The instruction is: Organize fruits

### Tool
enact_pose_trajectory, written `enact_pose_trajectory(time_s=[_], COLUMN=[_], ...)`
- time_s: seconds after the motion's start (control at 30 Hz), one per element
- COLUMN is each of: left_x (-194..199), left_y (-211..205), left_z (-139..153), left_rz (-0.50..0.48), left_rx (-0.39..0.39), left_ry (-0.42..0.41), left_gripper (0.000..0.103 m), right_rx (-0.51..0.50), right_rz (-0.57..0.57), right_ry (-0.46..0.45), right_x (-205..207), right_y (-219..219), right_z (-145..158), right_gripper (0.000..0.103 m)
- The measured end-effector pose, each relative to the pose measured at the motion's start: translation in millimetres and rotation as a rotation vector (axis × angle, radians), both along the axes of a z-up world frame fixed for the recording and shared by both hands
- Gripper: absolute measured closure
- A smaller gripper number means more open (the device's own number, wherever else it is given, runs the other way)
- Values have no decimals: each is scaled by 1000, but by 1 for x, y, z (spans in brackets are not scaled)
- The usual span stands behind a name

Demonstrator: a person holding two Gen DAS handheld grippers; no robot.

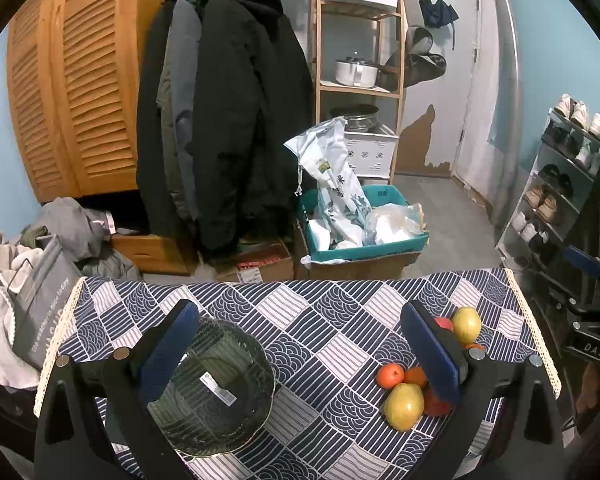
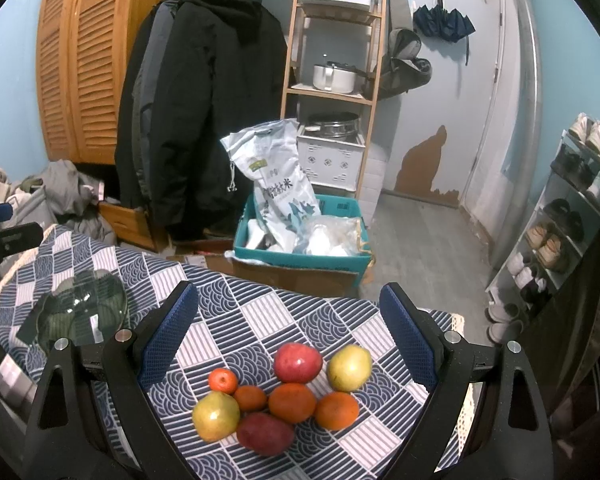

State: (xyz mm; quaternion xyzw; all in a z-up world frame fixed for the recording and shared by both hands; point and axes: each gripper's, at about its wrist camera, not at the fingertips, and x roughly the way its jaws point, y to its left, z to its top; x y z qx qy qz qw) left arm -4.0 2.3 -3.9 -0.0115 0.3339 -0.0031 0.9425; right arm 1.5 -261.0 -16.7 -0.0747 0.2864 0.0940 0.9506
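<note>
On the table, covered by a blue and white patterned cloth, we see eight fruits huddled together near its right end: two red apples, two yellow-green pears, and four orange citrus fruits, most of them touching. Our right gripper hangs above them with its jaws spread wide, holding nothing. Our left gripper is likewise wide open and empty; its left finger sits over the near rim of a ribbed glass bowl, which stands well apart from the fruit, toward the table's left end, with nothing in it
</note>
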Motion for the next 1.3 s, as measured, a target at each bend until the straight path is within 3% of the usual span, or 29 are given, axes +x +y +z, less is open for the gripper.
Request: enact_pose_trajectory(time_s=[1.3], left_x=[5], left_y=[-5], left_z=[-7], left_rz=[-30], left_rx=[-1], left_ry=[29], left_gripper=[1], right_rx=[-6], right_rz=[-6], right_ry=[12], right_x=[2], right_y=[4], right_z=[-1], right_gripper=[12])
